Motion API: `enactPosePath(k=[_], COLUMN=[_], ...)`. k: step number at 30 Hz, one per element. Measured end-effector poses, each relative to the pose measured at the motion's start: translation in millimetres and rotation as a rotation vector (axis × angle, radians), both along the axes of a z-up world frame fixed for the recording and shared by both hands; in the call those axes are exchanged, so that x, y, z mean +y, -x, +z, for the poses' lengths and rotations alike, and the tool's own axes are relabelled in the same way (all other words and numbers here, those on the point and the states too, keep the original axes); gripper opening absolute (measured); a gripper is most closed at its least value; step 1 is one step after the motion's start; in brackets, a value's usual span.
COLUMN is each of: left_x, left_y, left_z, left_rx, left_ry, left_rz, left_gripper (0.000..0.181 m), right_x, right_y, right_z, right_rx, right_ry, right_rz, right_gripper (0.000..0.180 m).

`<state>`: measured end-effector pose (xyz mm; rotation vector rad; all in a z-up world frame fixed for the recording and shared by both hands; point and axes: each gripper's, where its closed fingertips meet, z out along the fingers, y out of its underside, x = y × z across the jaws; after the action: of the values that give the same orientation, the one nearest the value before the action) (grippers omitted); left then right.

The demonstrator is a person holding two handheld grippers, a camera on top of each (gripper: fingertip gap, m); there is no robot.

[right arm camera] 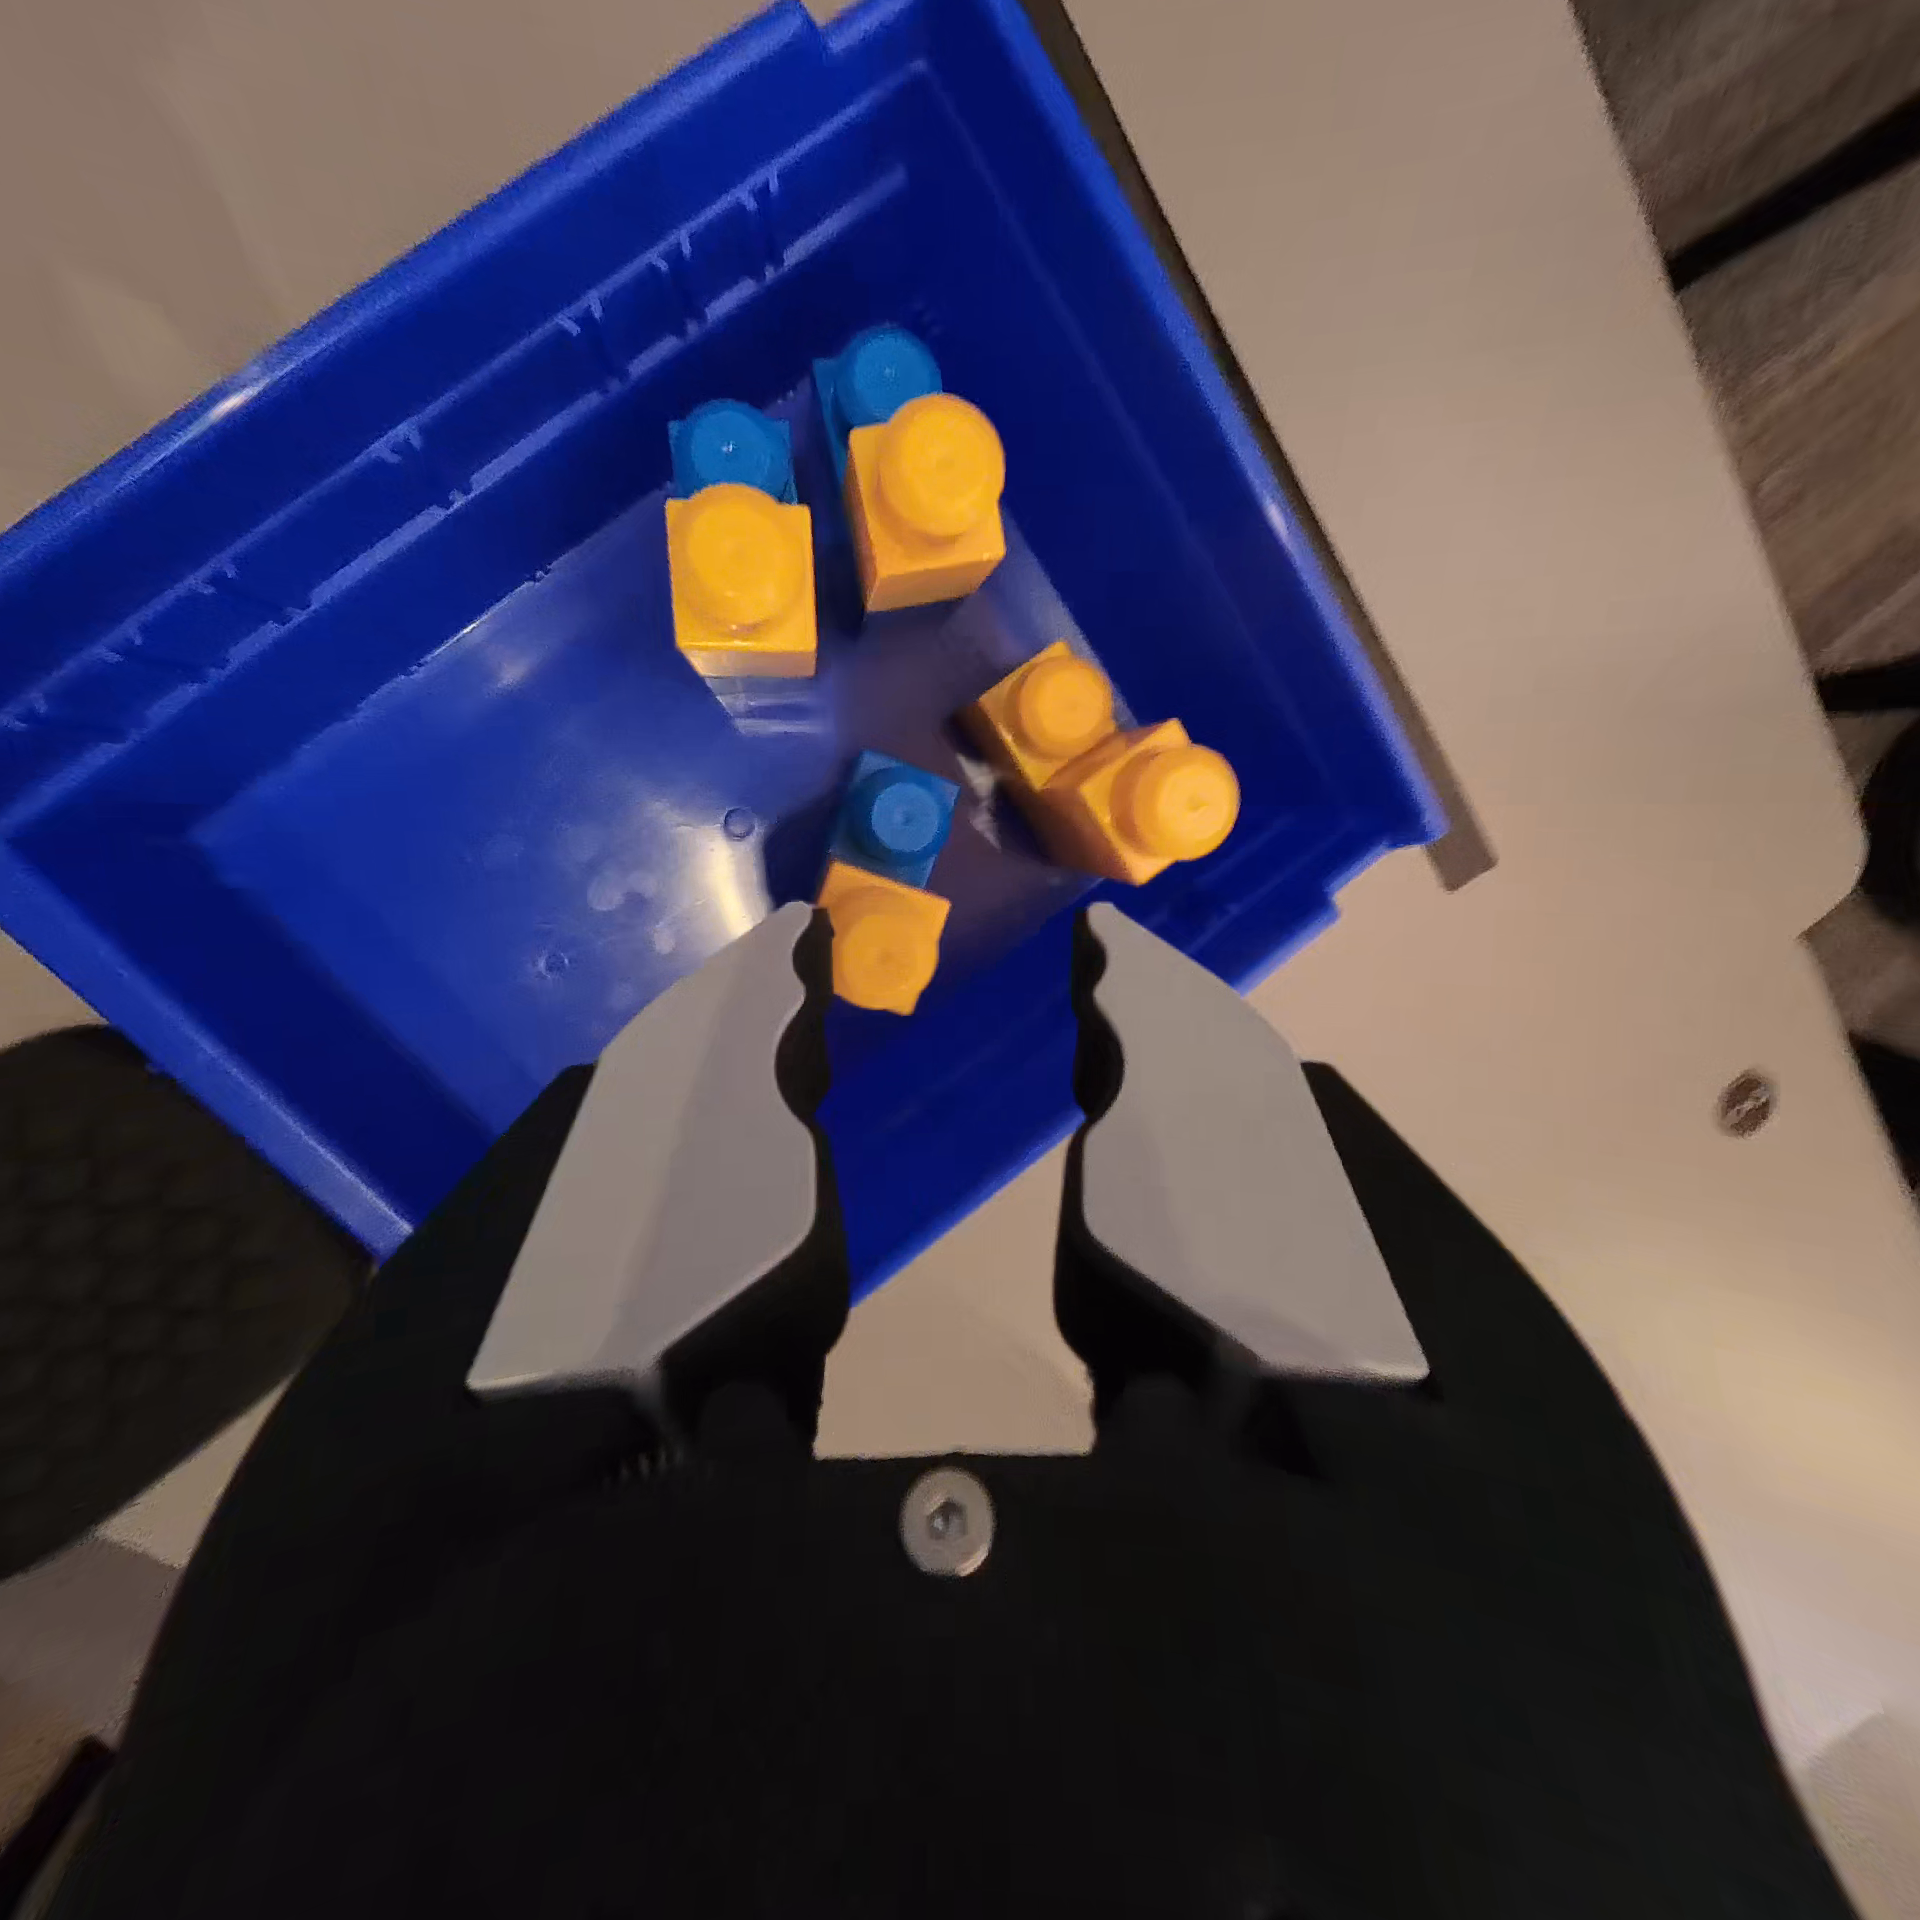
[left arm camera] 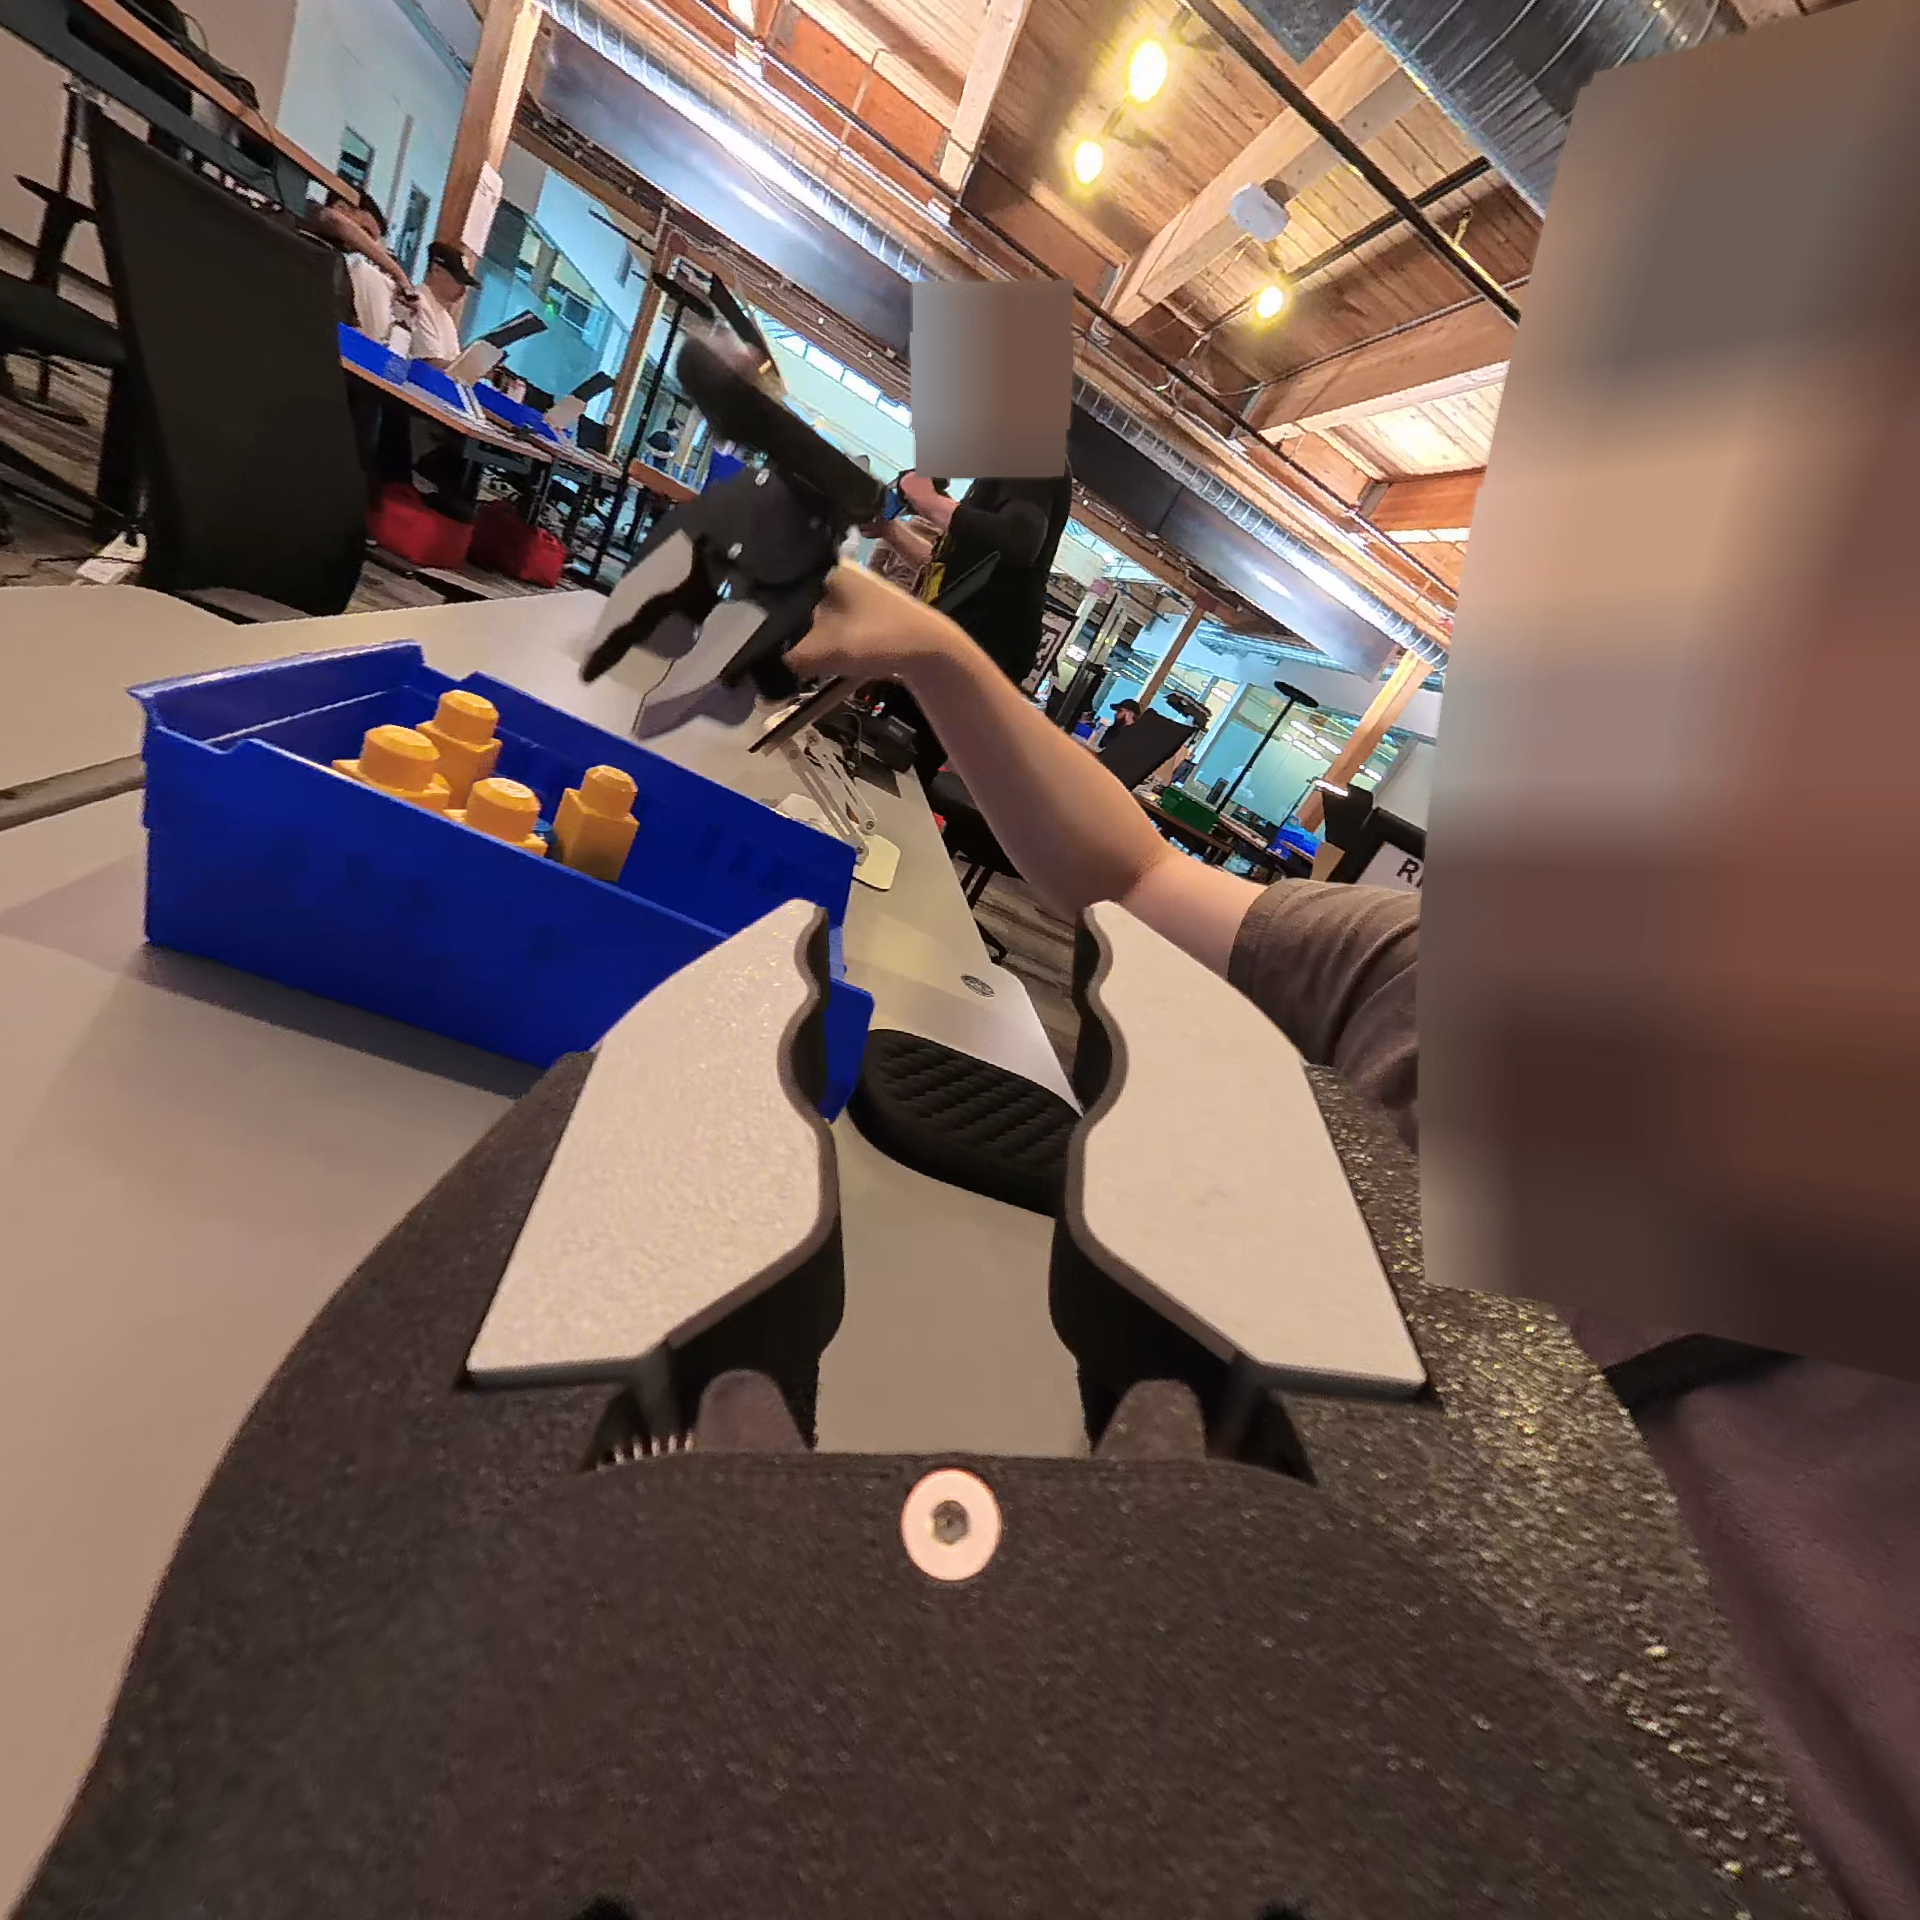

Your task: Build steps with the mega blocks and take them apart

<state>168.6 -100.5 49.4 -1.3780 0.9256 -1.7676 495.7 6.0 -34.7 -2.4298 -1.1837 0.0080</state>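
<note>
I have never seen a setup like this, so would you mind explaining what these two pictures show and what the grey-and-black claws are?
There is no robot arm here: a person holds a two-finger gripper in each hand, and a wide-angle camera on each looks forward along its fingers. The left wrist view looks low across a pale table; the left gripper is open and holds nothing. Farther off, the same view shows the right gripper, blurred, raised over a blue bin by the person's hand. The right wrist view looks down into that bin from above; the right gripper is also open and empty. In the bin lie the mega blocks, yellow and blue, mostly joined into small pieces. People and other tables fill the background.
</note>
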Motion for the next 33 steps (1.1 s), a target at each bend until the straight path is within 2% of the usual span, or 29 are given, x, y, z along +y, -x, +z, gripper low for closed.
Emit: enactPosePath(k=[6,8,11,15,18,23,28,33], left_x=[-5,-5,-6,-6,-5,-4,-3,-2], left_y=[-2,-2,-2,-3,-5,-7,-7,-5], left_z=[2,2,2,-1,-6,-14,-16,-11], left_rx=[-0.002,-0.005,-0.006,-0.003,0.010,0.029,0.034,0.017], left_ry=[-0.002,-0.002,0.001,0.019,0.026,0.033,0.040,0.037], left_rz=[-0.004,-0.004,-0.006,-0.018,-0.022,-0.027,-0.041,-0.033], left_gripper=[0.045,0.045,0.045,0.045,0.045,0.045,0.045,0.045], right_x=[-15,-18,-14,-8,-4,5,6,18], right_y=[-10,-10,-12,-19,-11,-21,-16,19], right_z=[-57,-68,-67,-69,-69,-70,-60,6], right_rx=[-0.123,-0.142,-0.184,-0.281,-0.266,-0.332,-0.293,-0.139], right_ry=[0.155,0.190,0.171,0.181,0.176,0.217,0.135,-0.206], right_rz=[-0.111,-0.098,0.015,0.273,0.456,0.509,0.495,0.392], right_gripper=[0.046,0.037,0.036,0.037,0.037,0.037,0.038,0.041])
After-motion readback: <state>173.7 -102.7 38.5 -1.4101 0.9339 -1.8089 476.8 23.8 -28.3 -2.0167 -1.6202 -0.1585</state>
